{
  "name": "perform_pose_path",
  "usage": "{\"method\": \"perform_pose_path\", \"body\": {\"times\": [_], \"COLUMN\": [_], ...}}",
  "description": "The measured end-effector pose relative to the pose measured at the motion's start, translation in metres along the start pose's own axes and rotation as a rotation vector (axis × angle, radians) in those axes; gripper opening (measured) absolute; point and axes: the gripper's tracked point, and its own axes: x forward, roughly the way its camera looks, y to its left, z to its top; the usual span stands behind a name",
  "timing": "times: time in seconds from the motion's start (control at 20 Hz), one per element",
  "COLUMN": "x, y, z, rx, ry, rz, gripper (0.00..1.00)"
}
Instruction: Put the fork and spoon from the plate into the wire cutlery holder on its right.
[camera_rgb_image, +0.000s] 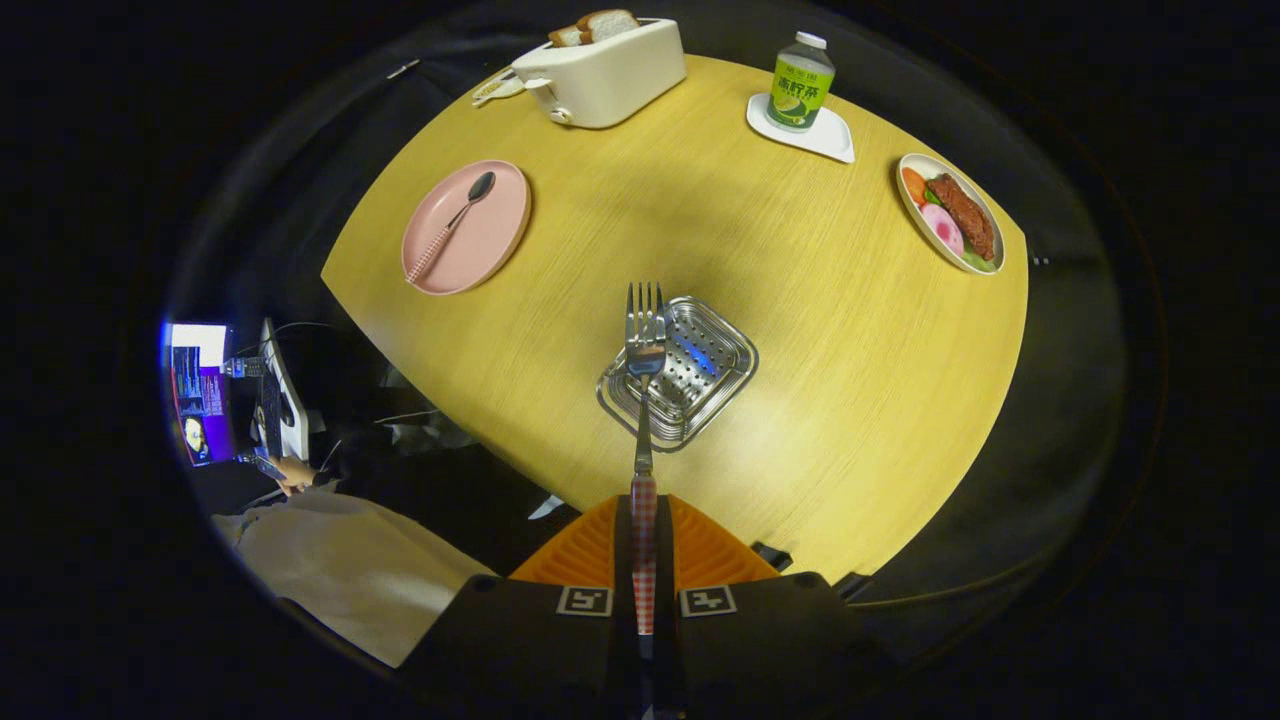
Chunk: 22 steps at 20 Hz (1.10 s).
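My gripper (643, 520) is shut on the checked handle of a metal fork (645, 350), both fingers pressed on it. The fork points forward, its tines hanging over the perforated metal cutlery holder (700, 385), which stands on the wooden table just ahead of the fingers. I am well above the table. Beyond and to the left lies a pink plate (490, 245) with a spoon (452, 222) resting across it, bowl toward the far side.
A white toaster (605, 72) with bread stands at the far side. A green-labelled bottle (800, 82) sits on a white tray (835, 138). A plate of food (915, 180) lies far right. A person sits below left, beside a lit screen (200, 390).
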Motion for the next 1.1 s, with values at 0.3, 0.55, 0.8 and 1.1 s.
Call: {"method": "perform_pose_path", "body": {"times": [0.3, 0.55, 0.8, 1.1], "x": [0.012, 0.018, 0.014, 0.028], "y": [-0.01, -0.023, -0.037, -0.024], "z": [-0.006, -0.011, -0.02, -0.018], "rx": [-0.051, -0.075, -0.058, -0.052], "ry": [0.148, 0.256, 0.302, 0.409], "rz": [0.016, 0.0, -0.01, 0.016], "gripper": [0.1, 0.1, 0.1, 0.1]}}
